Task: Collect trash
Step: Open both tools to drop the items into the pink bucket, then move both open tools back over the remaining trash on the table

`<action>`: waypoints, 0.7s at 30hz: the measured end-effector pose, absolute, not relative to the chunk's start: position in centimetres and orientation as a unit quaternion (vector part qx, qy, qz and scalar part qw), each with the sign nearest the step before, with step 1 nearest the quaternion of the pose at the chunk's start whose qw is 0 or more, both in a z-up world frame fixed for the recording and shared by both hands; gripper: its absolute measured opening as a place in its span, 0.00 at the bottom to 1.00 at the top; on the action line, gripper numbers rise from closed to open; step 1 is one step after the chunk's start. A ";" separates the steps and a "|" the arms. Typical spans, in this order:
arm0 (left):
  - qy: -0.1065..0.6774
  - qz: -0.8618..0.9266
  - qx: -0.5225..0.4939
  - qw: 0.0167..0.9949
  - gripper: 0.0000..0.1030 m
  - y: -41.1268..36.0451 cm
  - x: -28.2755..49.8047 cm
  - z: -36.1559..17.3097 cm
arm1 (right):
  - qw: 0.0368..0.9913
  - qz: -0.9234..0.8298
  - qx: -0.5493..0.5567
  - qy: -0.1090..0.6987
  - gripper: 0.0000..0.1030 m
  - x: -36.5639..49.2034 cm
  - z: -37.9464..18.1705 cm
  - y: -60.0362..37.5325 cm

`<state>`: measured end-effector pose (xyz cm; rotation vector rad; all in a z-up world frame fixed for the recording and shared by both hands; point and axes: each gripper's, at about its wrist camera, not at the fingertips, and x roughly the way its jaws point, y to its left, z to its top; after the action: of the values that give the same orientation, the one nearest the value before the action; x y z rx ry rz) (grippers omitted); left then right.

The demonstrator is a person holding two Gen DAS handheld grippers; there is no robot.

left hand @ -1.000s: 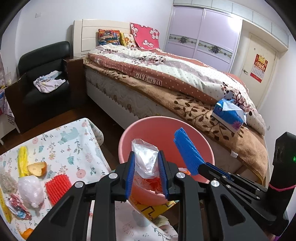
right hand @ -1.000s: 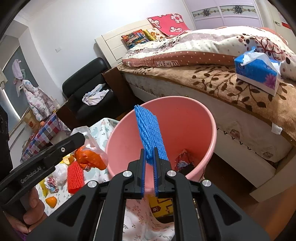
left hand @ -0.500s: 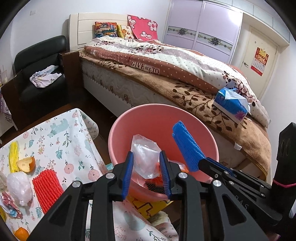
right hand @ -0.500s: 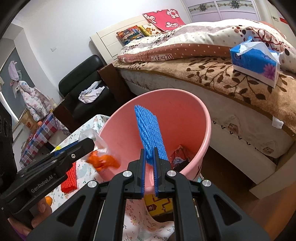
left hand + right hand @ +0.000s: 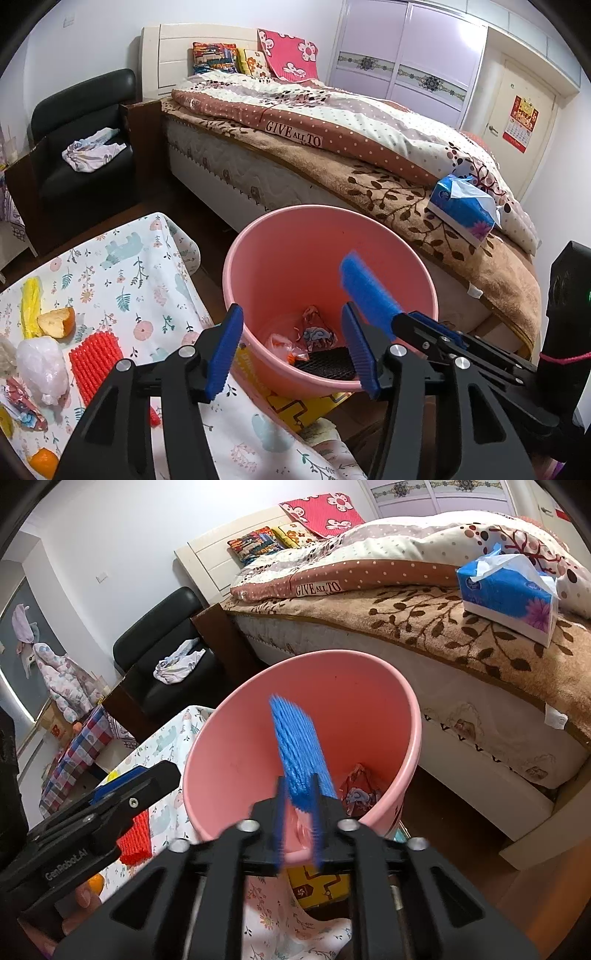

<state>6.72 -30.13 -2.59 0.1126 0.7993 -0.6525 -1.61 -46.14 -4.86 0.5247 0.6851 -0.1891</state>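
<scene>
Left gripper point(image 5: 291, 347): jaws just opened wide, empty, over pink bin point(image 5: 258, 236). Right gripper point(image 5: 298, 821): jaws just parting, blurred blue foam net point(image 5: 297, 746) between pads at 12 o'clock. Bag point(image 5: 286, 345) inside bin.

Both wrist views overlook the pink bin point(image 5: 332, 266) closely.

bin point(image 5: 391, 258): 1 | foam nets: 2; blue point(image 5: 299, 753), red point(image 5: 96, 360) | orange pieces: 2 point(image 5: 55, 322) | tissue pack point(image 5: 461, 210): 1

Red foam net point(image 5: 96, 360) on table point(image 5: 122, 266)
</scene>
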 end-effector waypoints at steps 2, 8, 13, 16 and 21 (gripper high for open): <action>0.381 -0.311 0.052 0.869 0.54 -29.9 6.6 -2.4 | 0.906 -0.095 0.252 0.326 0.37 -1.7 -4.7 -46.2; 0.375 -0.305 0.048 0.874 0.55 -29.1 6.2 -1.7 | 0.908 -0.093 0.248 0.324 0.37 -1.9 -4.3 -45.9; 0.373 -0.297 0.045 0.878 0.56 -28.3 6.0 -1.3 | 0.912 -0.087 0.239 0.323 0.37 -2.0 -3.8 -45.1; 0.370 -0.291 0.043 0.881 0.56 -27.6 5.7 -1.0 | 0.914 -0.083 0.233 0.322 0.37 -2.1 -3.4 -44.5; 0.363 -0.274 0.042 0.889 0.56 -26.1 5.3 -0.3 | 0.918 -0.075 0.221 0.320 0.37 -2.2 -2.7 -43.4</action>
<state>5.33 -26.10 -0.35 0.0874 0.7545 -0.5697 -2.25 -43.40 -2.74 0.4548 0.6585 -0.1551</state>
